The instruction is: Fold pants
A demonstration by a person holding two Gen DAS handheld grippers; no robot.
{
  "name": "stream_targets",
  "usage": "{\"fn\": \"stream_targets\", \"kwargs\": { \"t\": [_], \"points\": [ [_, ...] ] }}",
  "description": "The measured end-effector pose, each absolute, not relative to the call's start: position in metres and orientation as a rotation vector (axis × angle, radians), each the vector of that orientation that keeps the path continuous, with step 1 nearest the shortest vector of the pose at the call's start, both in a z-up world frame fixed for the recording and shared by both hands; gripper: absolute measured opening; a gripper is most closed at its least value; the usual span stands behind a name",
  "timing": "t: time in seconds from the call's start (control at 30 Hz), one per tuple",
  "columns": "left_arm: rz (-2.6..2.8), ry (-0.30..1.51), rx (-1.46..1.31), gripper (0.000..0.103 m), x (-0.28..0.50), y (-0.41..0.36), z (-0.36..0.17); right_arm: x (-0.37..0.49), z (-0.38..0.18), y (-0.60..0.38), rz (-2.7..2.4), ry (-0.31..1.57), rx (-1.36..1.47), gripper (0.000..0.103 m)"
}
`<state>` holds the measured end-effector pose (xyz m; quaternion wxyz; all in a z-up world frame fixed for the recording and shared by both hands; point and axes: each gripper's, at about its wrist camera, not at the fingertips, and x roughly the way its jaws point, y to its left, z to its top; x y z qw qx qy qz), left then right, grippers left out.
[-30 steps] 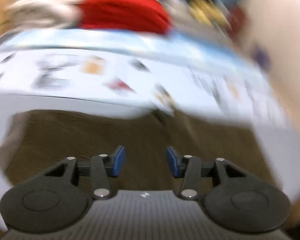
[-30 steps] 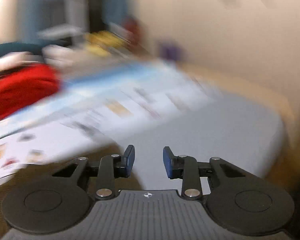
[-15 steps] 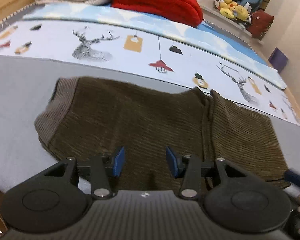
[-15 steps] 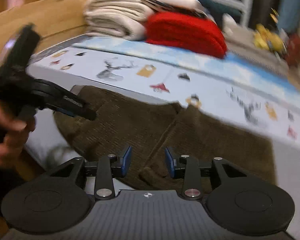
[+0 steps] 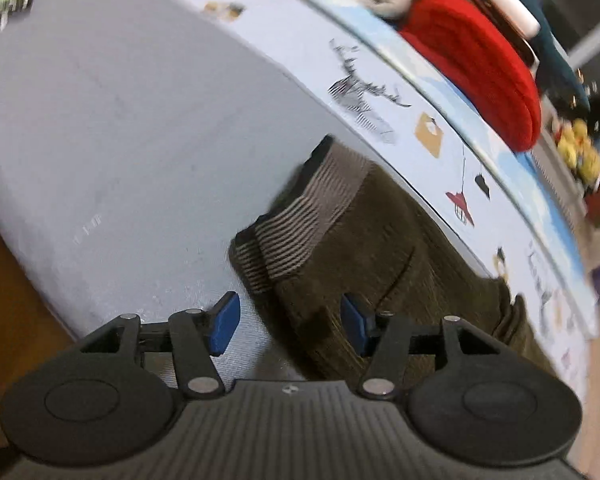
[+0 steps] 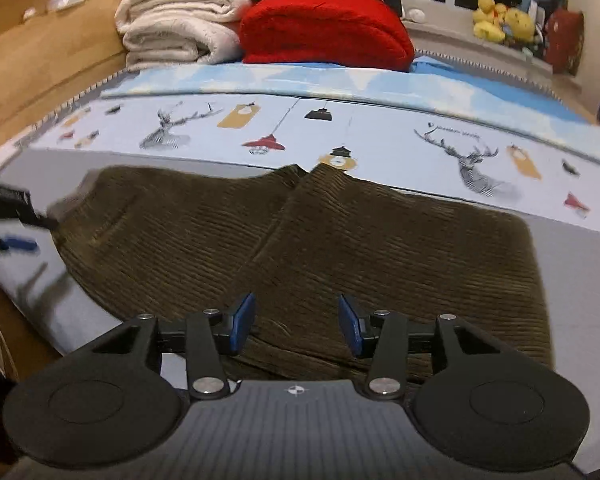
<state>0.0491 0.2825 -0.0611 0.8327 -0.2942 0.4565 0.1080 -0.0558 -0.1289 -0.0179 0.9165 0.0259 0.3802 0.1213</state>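
At the bed's (image 6: 572,280) near edge, the brown pants (image 6: 320,240) lie flat. The left gripper (image 5: 288,322) and right gripper (image 6: 296,322) are both released, holding nothing, over the pants' near edge.

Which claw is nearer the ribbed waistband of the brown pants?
Left. The left claw, open, sits right at the ribbed waistband corner. The right claw, open, hovers over the pants near their middle fold, well away from that end.
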Motion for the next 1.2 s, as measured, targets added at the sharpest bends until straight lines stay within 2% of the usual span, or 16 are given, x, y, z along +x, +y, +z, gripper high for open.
{"fn": "stream_targets", "kwargs": {
  "t": [0.27,0.33,0.4,0.47,0.53,0.7,0.87,1.0,1.1,1.2],
  "points": [
    [0.266,0.967,-0.677,0.070,0.069,0.294,-0.088,-0.052,-0.021,-0.139,0.268,0.801,0.089,0.048],
    [0.260,0.957,-0.635,0.069,0.074,0.285,-0.088,-0.054,-0.024,-0.143,0.256,0.821,0.099,0.048],
    [0.255,0.956,-0.586,0.060,0.081,0.274,-0.088,-0.054,-0.028,-0.147,0.237,0.846,0.091,0.048],
    [0.290,0.949,-0.529,0.043,0.083,0.266,-0.085,-0.056,-0.032,-0.153,0.218,0.865,0.092,0.048],
    [0.316,0.927,-0.501,0.035,0.082,0.258,-0.079,-0.058,-0.033,-0.162,0.198,0.877,0.105,0.048],
    [0.320,0.855,-0.274,0.029,0.082,0.209,-0.034,-0.065,-0.033,-0.193,0.145,0.867,0.159,0.048],
    [0.169,0.712,-0.055,0.027,0.078,0.122,0.028,-0.077,-0.027,-0.237,0.059,0.830,0.248,0.048],
    [0.003,0.619,0.068,0.025,0.073,0.023,0.063,-0.090,-0.026,-0.268,0.012,0.801,0.292,0.048],
    [-0.153,0.553,0.146,0.025,0.062,-0.061,0.079,-0.100,-0.026,-0.295,-0.054,0.774,0.322,0.048],
    [-0.327,0.547,0.202,0.025,0.043,-0.145,0.071,-0.110,-0.030,-0.328,-0.167,0.747,0.373,0.048]
  ]
}}
